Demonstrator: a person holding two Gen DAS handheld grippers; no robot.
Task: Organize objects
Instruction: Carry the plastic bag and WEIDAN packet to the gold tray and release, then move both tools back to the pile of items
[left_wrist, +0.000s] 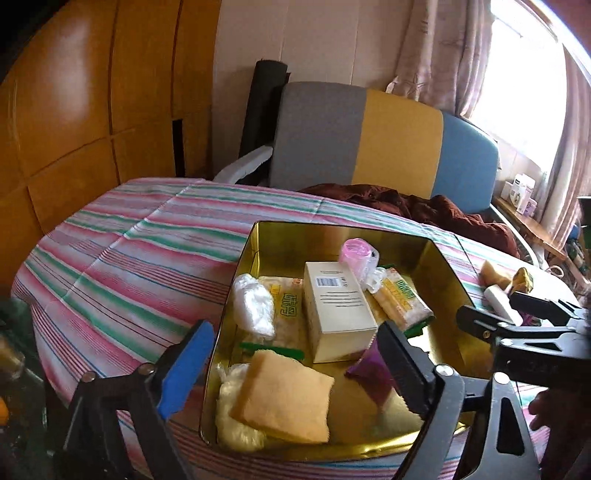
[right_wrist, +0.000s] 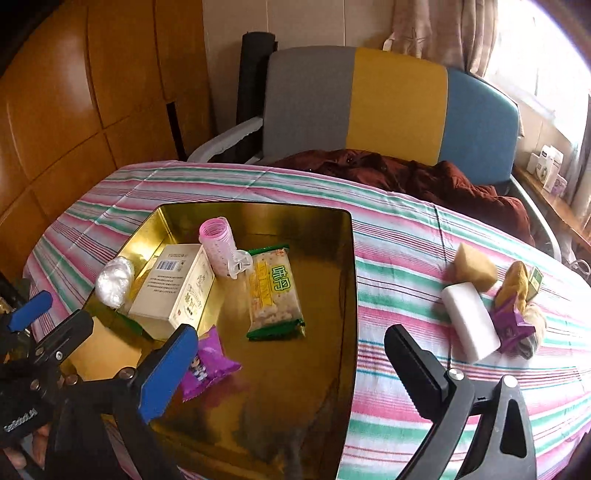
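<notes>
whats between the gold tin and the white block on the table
Only bare striped tablecloth. In the right wrist view nothing lies between the tin's right wall and the white block.

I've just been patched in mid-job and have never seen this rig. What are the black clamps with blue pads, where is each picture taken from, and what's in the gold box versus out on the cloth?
There is no robot arm: a person holds a two-finger gripper in each hand, each with a camera looking along its fingers. One picture looks from the left gripper, the other from the right gripper. Both are open and hold nothing.

On the striped tablecloth sits an open gold tin. Inside it lie a white carton, a pink roller, a green cracker packet, a purple candy packet and a yellow sponge.

Out on the cloth lie a white block, a tan sponge and some small wrapped items.
</notes>
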